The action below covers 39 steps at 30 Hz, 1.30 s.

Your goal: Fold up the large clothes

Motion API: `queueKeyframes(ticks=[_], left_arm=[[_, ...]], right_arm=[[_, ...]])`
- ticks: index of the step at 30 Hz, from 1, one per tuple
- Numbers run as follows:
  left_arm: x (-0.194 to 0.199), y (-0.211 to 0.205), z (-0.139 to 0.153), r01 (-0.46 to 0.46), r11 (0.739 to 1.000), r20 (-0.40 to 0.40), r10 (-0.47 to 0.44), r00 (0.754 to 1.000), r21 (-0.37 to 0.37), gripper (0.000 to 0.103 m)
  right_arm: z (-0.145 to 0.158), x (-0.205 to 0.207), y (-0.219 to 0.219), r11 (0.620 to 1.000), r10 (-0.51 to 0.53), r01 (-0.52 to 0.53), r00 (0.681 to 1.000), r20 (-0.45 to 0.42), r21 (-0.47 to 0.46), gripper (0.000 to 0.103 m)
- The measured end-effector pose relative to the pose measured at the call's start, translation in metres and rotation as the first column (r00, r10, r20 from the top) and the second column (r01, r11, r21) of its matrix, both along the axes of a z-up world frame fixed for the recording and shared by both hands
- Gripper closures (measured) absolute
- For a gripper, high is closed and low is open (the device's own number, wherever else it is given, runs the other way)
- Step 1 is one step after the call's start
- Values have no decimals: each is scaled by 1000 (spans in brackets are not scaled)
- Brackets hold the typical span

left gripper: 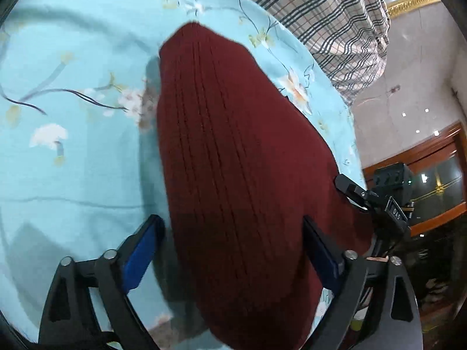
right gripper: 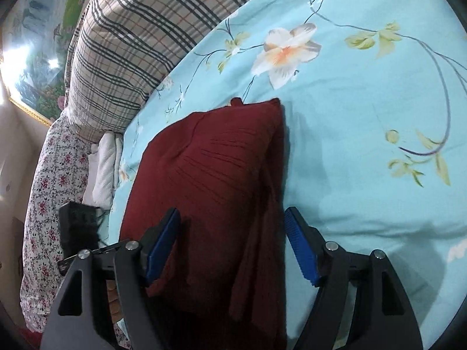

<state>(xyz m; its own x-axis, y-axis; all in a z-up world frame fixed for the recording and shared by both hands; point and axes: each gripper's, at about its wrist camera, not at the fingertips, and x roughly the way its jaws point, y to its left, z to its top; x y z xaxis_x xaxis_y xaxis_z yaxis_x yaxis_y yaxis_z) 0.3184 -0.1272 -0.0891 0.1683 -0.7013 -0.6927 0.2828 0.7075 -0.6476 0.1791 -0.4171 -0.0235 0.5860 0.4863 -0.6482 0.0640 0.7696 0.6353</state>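
Note:
A dark red knitted garment (left gripper: 233,160) lies folded into a long narrow pile on the light blue flowered bedsheet (left gripper: 73,160). My left gripper (left gripper: 232,224) is open and straddles its near end; the left blue pad (left gripper: 143,256) is beside the fabric's edge and the right pad over the cloth. In the right wrist view the same red garment (right gripper: 216,180) lies on the sheet (right gripper: 364,145). My right gripper (right gripper: 232,215) is open above its near part, one blue pad (right gripper: 163,242) over the cloth and the other at its right edge.
A beige plaid quilt (right gripper: 131,43) is heaped at the far side of the bed, also seen as plaid cloth (left gripper: 335,14). A small-flowered pillow (right gripper: 49,204) and a white cloth (right gripper: 105,169) lie at the bed's left edge. Black gear (left gripper: 391,204) sits by the bed's right edge.

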Motion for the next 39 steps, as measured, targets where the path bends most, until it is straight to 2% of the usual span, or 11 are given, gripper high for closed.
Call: queueKeyframes(ticks=[7, 11, 13, 16, 19, 23, 27, 32, 34, 37, 39], left_arm=[[16, -11, -3, 39, 999, 30, -39, 999, -24, 7], [16, -24, -5, 59, 998, 69, -59, 996, 0, 20], [15, -26, -5, 58, 998, 85, -57, 995, -1, 28], [10, -25, 0, 51, 999, 114, -50, 992, -5, 40], [-6, -15, 13, 60, 998, 134, -59, 989, -4, 46], [-43, 23, 36, 68, 998, 158, -65, 985, -15, 47], [-75, 74, 51, 31, 1000, 162, -31, 986, 3, 47], [-111, 139, 69, -50, 996, 195, 35, 980, 75, 47], [-121, 154, 69, -69, 992, 209, 46, 977, 106, 46], [-130, 166, 47, -80, 981, 194, 44, 980, 179, 43], [-133, 171, 31, -97, 974, 195, 56, 979, 204, 35]], right_arm=[[-8, 23, 2, 999, 33, -32, 999, -34, 40, 29], [-10, 36, 12, 997, 80, -79, 995, -60, 16, 31], [-13, 36, 15, 995, 95, -93, 993, -70, 26, 53], [-12, 26, 16, 995, 76, -73, 996, -47, 65, 66], [0, 9, 24, 995, 58, -57, 998, -11, 86, 70], [16, -20, 57, 988, 88, -92, 995, 36, 125, 71], [13, -37, 105, 969, 150, -158, 987, 53, 192, 71], [1, -35, 163, 940, 219, -229, 973, 67, 252, 72], [-7, -32, 183, 932, 246, -253, 967, 60, 260, 72], [-25, -28, 199, 943, 247, -243, 969, 12, 225, 71], [-37, -27, 205, 957, 238, -231, 971, -21, 177, 65]])
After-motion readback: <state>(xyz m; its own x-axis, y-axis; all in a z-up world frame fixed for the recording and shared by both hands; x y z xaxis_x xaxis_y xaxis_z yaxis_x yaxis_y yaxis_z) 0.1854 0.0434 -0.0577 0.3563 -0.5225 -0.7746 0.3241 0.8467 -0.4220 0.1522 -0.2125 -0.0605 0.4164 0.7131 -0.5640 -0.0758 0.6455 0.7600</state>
